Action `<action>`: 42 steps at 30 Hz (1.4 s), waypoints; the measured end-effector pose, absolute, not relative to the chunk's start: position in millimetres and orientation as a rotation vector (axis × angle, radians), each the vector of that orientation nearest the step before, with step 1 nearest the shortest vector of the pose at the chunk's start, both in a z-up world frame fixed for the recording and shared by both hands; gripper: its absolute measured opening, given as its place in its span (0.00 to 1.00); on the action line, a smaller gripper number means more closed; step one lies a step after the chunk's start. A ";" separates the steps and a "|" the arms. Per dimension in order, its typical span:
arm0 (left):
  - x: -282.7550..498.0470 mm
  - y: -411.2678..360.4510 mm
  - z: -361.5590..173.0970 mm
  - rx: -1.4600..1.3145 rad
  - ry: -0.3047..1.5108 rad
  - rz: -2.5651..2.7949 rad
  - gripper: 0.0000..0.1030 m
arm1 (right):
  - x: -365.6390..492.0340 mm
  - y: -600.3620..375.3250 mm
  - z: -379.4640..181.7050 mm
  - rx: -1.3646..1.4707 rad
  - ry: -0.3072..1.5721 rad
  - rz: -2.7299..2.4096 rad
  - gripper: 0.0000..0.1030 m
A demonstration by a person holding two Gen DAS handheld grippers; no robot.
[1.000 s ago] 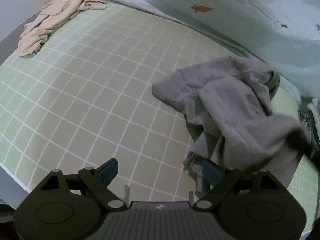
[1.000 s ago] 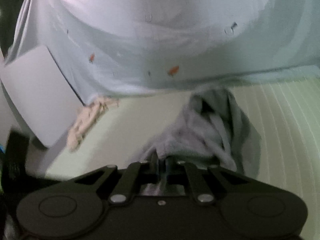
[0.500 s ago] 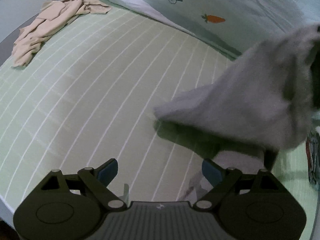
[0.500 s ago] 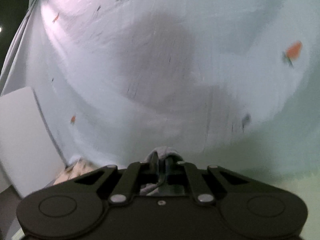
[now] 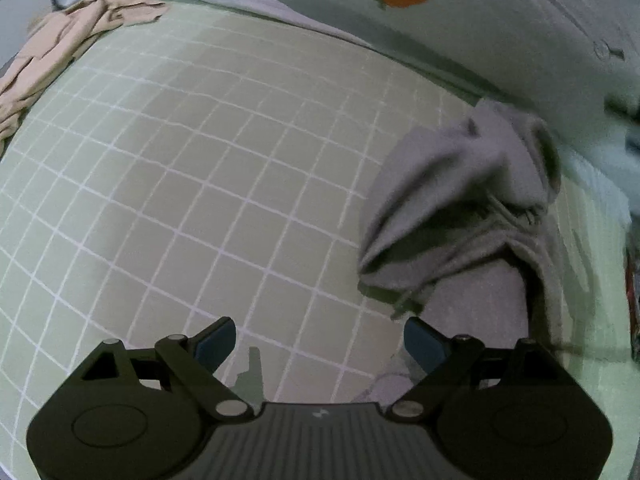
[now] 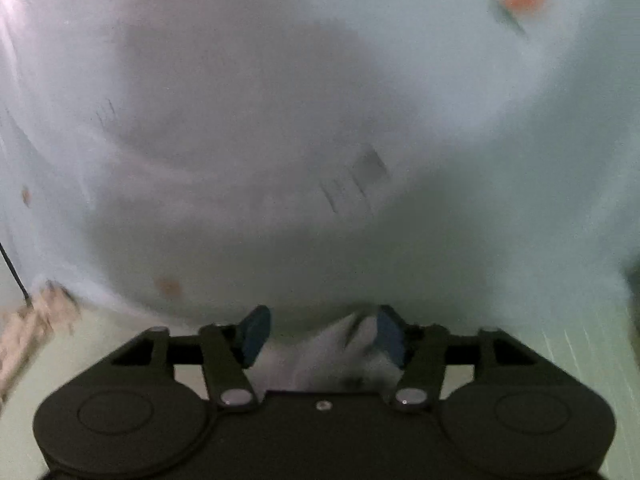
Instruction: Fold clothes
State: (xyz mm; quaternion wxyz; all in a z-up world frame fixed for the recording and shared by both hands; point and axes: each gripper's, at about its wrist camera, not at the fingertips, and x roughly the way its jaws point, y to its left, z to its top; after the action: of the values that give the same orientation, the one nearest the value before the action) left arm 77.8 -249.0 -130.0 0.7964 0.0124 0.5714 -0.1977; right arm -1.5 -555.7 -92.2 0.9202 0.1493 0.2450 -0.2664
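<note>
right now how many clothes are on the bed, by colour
grey garment: 1, in a rumpled heap
beige garment: 1, crumpled at the far corner of the green checked sheet
total: 2

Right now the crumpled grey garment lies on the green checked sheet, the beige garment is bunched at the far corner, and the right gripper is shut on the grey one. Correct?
Not quite. The right wrist view shows the right gripper open, with grey fabric loose between its blue pads. The crumpled grey garment does lie on the green checked sheet, and the beige garment is bunched at the far corner.
</note>
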 end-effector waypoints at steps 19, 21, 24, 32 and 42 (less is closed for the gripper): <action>12.3 -308.9 -97.8 0.129 1.097 -0.636 0.72 | -189.5 -472.7 -190.0 0.515 0.807 -0.663 0.93; 5.0 -320.5 -96.6 0.135 1.096 -0.694 0.64 | -180.9 -463.6 -190.3 0.501 0.811 -0.603 0.85; -3.0 -337.8 -98.9 0.174 1.100 -0.751 0.55 | -169.2 -454.1 -193.8 0.506 0.817 -0.523 0.68; -4.7 -353.2 -101.1 0.233 1.092 -0.807 0.30 | -151.5 -439.4 -209.1 0.558 0.836 -0.404 0.34; -2.2 -356.3 -93.1 0.179 1.089 -0.855 0.24 | -146.4 -440.8 -213.2 0.584 0.839 -0.420 0.27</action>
State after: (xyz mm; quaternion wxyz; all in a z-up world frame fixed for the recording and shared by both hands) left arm -2.2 -356.3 -93.1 0.7662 0.0823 0.5013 -0.3934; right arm -146.4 -440.8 -213.2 0.8511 0.2773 0.3986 -0.1995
